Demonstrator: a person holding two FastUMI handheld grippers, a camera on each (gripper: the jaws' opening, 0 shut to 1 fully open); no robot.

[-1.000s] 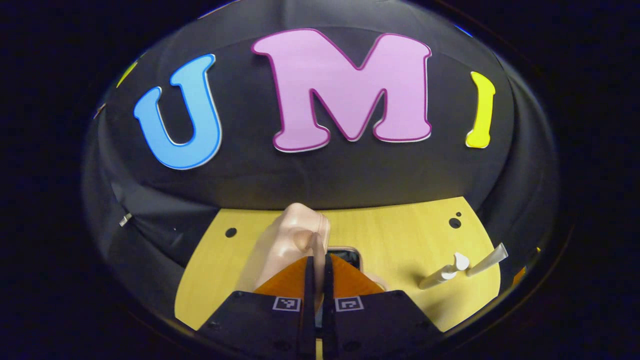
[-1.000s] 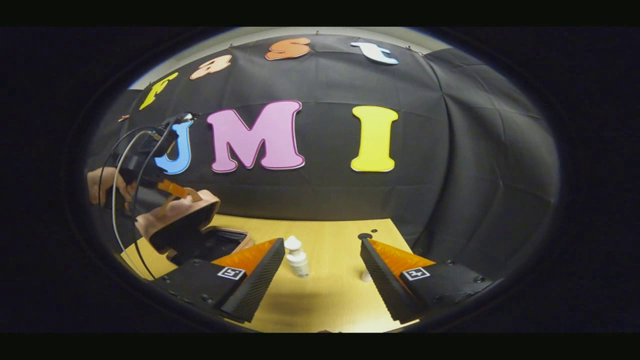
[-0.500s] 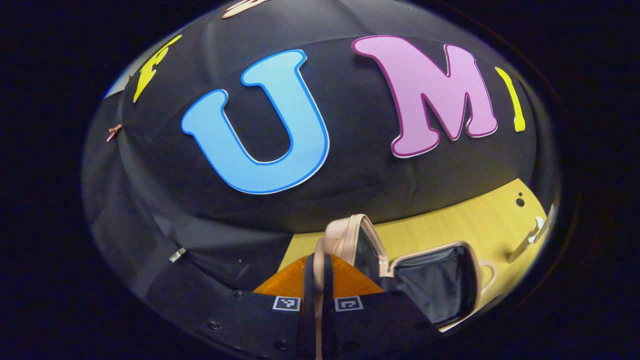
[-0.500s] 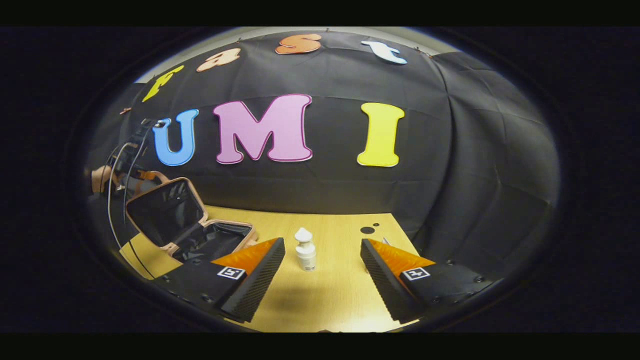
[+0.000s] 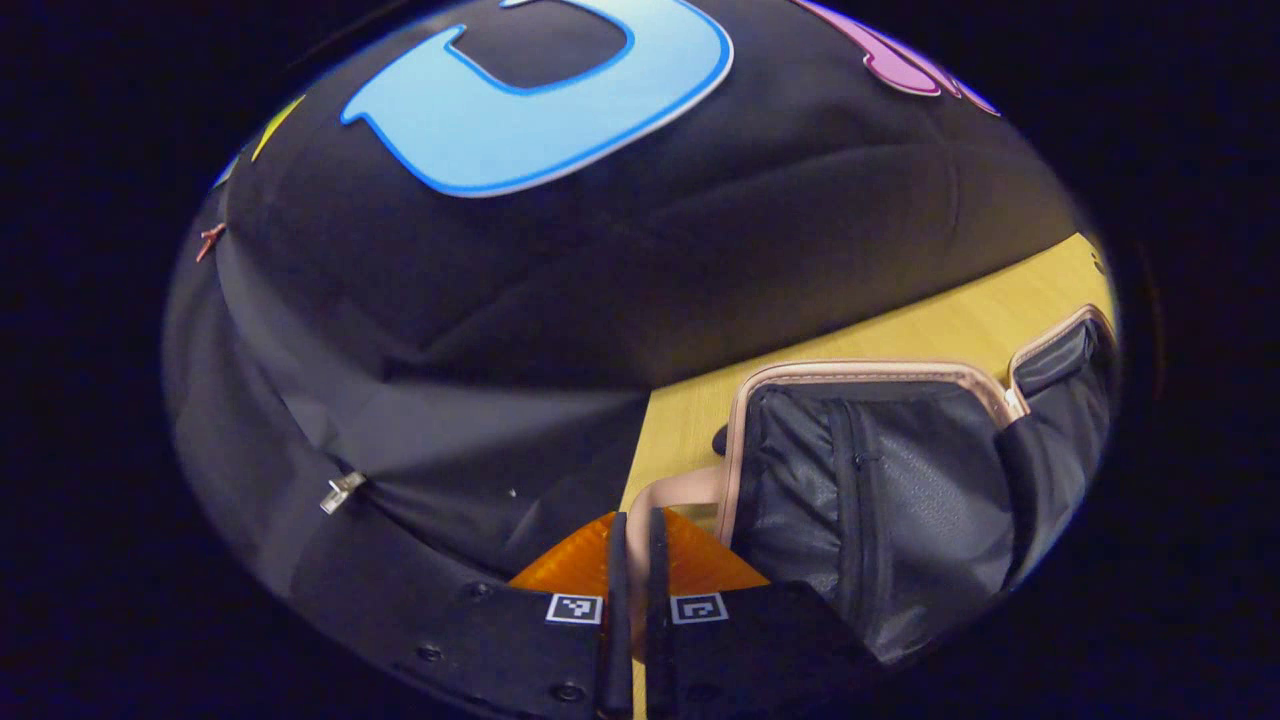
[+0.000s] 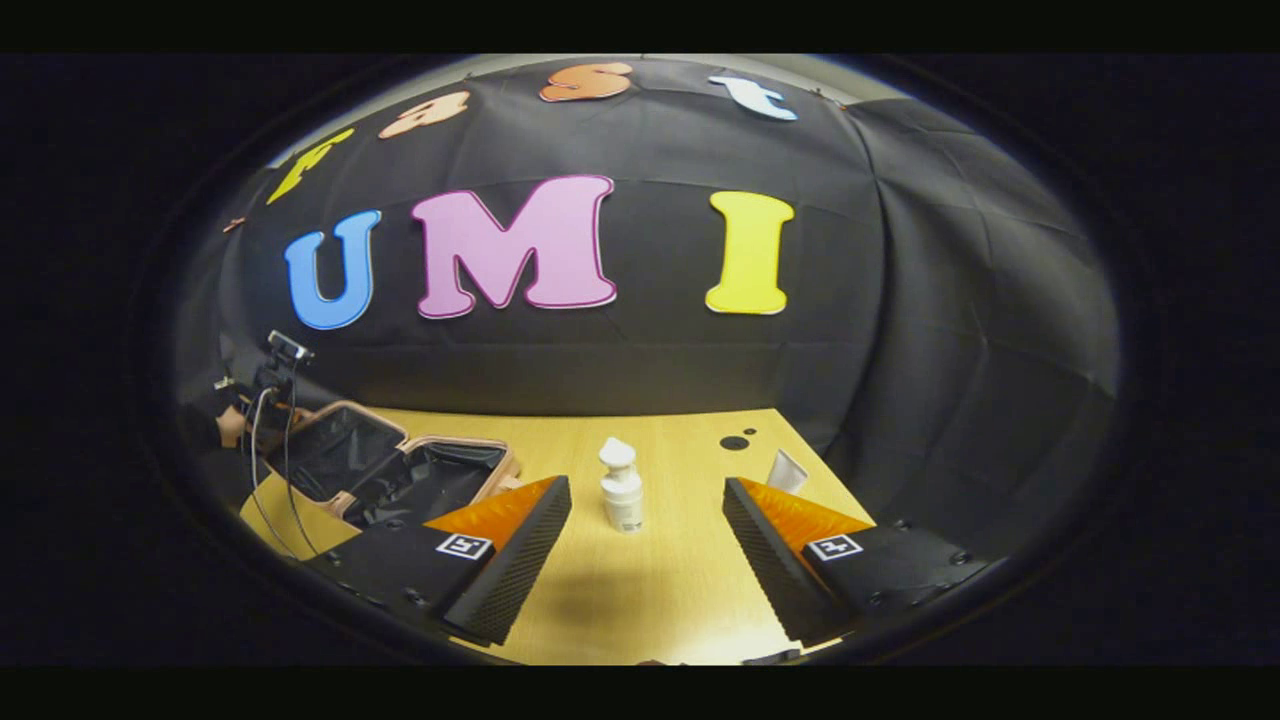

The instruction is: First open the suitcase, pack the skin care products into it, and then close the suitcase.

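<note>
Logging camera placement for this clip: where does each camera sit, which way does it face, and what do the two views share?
Left gripper view: rides the left gripper, facing the booth's corner; its fingers pinch the pink loop handle of the opened pink suitcase with black lining.
Right gripper view: rides the right gripper, facing across the light wooden table at a white pump bottle and white tube; its fingers are spread.
Shared: the suitcase, the table.

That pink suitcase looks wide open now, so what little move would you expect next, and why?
Probably the left tool lets go of the handle it pinches: the suitcase lies fully open on the table. Meanwhile the open right tool faces the white pump bottle, likely the first product to pick.
</note>
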